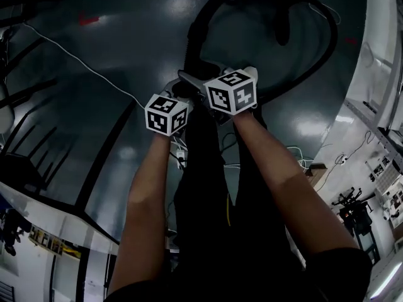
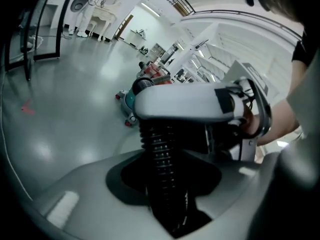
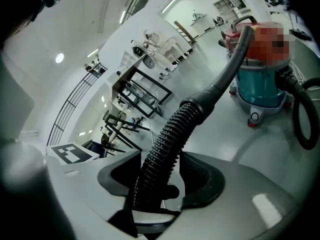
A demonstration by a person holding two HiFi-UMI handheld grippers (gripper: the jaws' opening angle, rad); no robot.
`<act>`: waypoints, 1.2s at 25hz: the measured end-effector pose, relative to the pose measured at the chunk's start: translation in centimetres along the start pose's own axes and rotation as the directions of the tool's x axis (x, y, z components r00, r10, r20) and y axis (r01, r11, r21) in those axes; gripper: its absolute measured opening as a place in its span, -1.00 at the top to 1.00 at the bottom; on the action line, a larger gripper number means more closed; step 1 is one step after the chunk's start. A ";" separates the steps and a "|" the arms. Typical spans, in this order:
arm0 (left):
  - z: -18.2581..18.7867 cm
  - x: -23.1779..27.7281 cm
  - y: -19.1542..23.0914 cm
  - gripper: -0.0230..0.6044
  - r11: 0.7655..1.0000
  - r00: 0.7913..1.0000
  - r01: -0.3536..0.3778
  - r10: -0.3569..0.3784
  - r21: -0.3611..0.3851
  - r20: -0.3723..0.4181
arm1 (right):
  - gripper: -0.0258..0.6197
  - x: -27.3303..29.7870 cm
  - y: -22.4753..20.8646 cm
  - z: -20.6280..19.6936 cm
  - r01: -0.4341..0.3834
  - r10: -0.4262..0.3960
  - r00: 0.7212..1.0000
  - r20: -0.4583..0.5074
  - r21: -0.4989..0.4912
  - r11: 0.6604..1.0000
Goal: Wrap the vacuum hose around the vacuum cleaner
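A glossy dark floor (image 1: 145,30) is crossed by a thin white cable (image 1: 82,65) and marked with a red strip (image 1: 88,19). Black metal frames (image 3: 145,91) are seen farther back. The left gripper (image 2: 162,169) is clamped on the hose (image 2: 157,144), its outlook partly blocked by the white body of the right gripper (image 3: 160,169), which is likewise closed on the hose just beside it. The hose is black and ribbed, joined to a smooth dark tube, and is carried in a wide loop over the floor. The vacuum cleaner (image 3: 260,89), a teal drum on small wheels, stands well apart from both grippers.
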State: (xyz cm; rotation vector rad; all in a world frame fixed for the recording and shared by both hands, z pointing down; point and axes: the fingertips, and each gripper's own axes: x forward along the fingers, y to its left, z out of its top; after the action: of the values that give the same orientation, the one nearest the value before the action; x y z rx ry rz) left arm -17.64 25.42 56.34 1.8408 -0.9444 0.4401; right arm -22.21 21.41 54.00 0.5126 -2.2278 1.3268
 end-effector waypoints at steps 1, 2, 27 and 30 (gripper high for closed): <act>0.1 -0.5 0.2 0.41 1.000 1.000 0.002 -0.002 0.010 -0.007 | 0.17 0.1 0.4 0.1 0.005 -0.005 1.000 0.010 0.013 1.000; 0.0 -1.1 0.3 0.41 1.000 1.000 0.005 -0.005 0.025 -0.016 | 0.17 0.2 0.9 0.2 0.011 -0.012 1.000 0.023 0.023 1.000; 11.9 -3.6 0.2 0.43 0.971 0.994 0.050 -0.025 0.236 -0.108 | 0.13 -2.3 2.4 12.0 0.077 -0.081 0.985 0.150 0.035 0.996; 13.6 -2.2 -1.1 0.43 0.967 0.994 0.048 -0.022 0.252 -0.105 | 0.11 -3.9 0.9 13.4 0.041 -0.047 0.986 0.161 0.041 0.998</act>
State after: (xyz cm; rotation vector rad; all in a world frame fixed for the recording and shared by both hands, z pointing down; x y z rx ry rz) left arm -19.67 14.50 48.09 2.0410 -0.8140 0.6522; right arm -22.46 10.18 45.63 0.7023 -2.3103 1.3488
